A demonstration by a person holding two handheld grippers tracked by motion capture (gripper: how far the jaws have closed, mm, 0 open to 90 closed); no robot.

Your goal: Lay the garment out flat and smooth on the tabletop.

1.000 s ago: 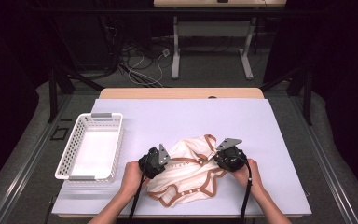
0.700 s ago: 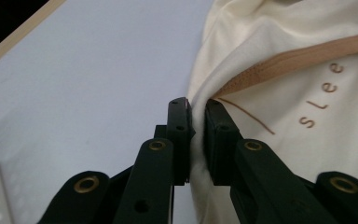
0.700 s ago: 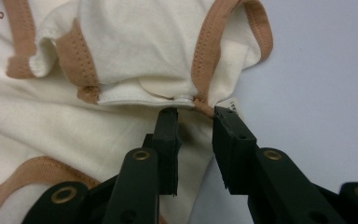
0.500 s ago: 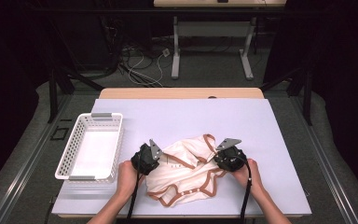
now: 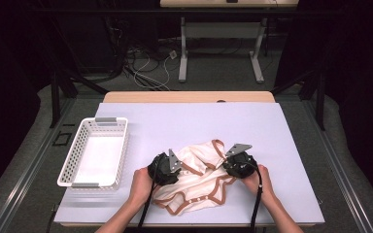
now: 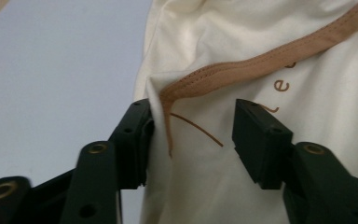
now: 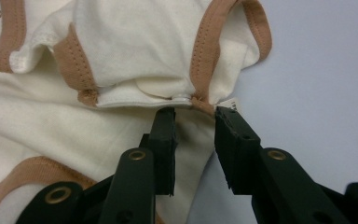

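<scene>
Each hand-held gripper, the left hand-held gripper and the right hand-held gripper, has a compact black body topped by a grey three-cornered plate. A black cable trails from each body back along the forearm toward the near edge of the high view. Forearms are bare; no sleeves are visible. In the gripper views, the jaws are matt black, blocky bars ending in rectangular pads with flat inner faces. Brass-coloured round fittings sit at the jaw pivots, with smaller dark holes beside them. No lettering is legible.
</scene>
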